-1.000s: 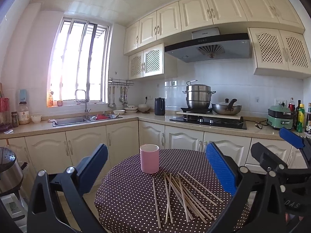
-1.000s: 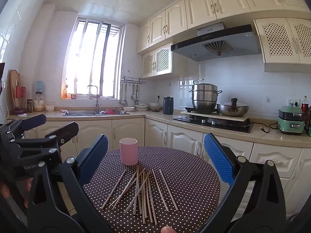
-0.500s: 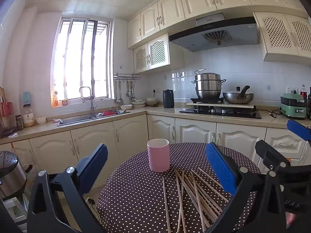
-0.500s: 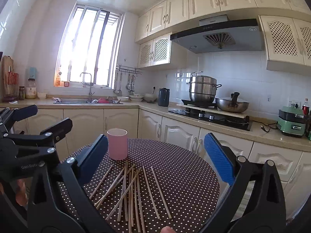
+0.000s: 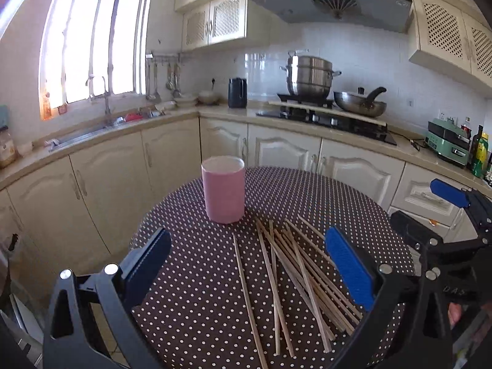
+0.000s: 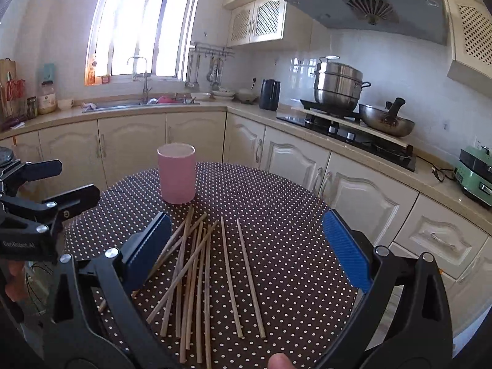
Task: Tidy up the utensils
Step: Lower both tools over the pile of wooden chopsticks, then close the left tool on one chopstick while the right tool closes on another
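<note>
Several wooden chopsticks (image 5: 295, 276) lie scattered on a round table with a brown polka-dot cloth (image 5: 190, 295); they also show in the right wrist view (image 6: 200, 273). A pink cup (image 5: 223, 193) stands upright behind them, also in the right wrist view (image 6: 176, 176). My left gripper (image 5: 249, 264) is open and empty above the near part of the table, left of the chopstick pile. My right gripper (image 6: 246, 249) is open and empty above the chopsticks. Each gripper shows at the edge of the other's view.
Kitchen counters wrap around behind the table, with a sink (image 6: 138, 104), a black kettle (image 5: 237, 92), a steel steamer pot (image 5: 309, 77) and a wok (image 5: 359, 103) on the stove. A green appliance (image 5: 450, 143) and bottles stand at the right.
Both grippers have moved forward and tilted down towards the table. The cup and chopsticks appear larger and closer. Both stay open and nothing on the table has moved.
</note>
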The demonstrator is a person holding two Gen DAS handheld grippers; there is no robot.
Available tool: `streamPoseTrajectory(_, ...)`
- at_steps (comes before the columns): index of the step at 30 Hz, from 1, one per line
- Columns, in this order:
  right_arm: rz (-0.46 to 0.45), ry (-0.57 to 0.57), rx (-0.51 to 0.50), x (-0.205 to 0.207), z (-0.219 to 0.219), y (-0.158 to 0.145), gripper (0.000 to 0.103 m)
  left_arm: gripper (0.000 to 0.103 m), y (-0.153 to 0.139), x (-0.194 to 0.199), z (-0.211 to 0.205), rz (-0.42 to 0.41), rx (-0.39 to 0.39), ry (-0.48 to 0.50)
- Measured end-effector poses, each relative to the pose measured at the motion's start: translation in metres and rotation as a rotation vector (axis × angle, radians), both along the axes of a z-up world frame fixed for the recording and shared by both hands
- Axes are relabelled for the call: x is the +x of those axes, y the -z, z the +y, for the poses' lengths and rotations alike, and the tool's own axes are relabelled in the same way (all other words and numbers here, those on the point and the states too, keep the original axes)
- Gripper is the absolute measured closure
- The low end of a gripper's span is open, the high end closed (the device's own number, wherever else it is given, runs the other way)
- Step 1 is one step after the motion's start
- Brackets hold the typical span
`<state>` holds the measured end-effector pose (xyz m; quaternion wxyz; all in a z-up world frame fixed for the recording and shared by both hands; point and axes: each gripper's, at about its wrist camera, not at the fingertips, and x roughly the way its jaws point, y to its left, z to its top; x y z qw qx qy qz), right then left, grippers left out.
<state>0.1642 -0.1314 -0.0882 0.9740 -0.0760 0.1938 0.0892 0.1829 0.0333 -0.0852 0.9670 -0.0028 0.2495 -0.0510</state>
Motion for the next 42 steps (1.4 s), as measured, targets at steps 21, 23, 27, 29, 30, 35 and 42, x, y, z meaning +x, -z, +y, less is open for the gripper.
streamPoseTrajectory(21, 0.741, -0.184, -0.099, 0.147, -0.001, 0.091, 0.061, 0.061, 0.115, 0.115, 0.012, 0.676, 0.004, 0.039)
streamPoseTrajectory(23, 0.774, -0.185, -0.111, 0.155, 0.001, 0.096, 0.066, 0.062, 0.119, 0.119, 0.012, 0.71, -0.006, 0.047)
streamPoseTrajectory(27, 0.827, -0.184, -0.134, 0.169, 0.006, 0.105, 0.069, 0.068, 0.125, 0.13, 0.01, 0.732, -0.001, 0.035)
streamPoseTrajectory(29, 0.853, -0.187, -0.129, 0.177, 0.007, 0.108, 0.072, 0.076, 0.124, 0.13, 0.013, 0.734, 0.005, 0.017)
streamPoseTrajectory(30, 0.865, -0.188, -0.131, 0.179, 0.008, 0.11, 0.073, 0.079, 0.124, 0.131, 0.013, 0.735, 0.005, 0.013)
streamPoseTrajectory(35, 0.908, -0.179, -0.155, 0.198, 0.014, 0.12, 0.073, 0.089, 0.123, 0.141, 0.019, 0.74, 0.003, 0.013)
streamPoseTrajectory(42, 0.919, -0.176, -0.197, 0.212, 0.023, 0.126, 0.093, 0.097, 0.121, 0.142, 0.028, 0.718, 0.011, 0.009)
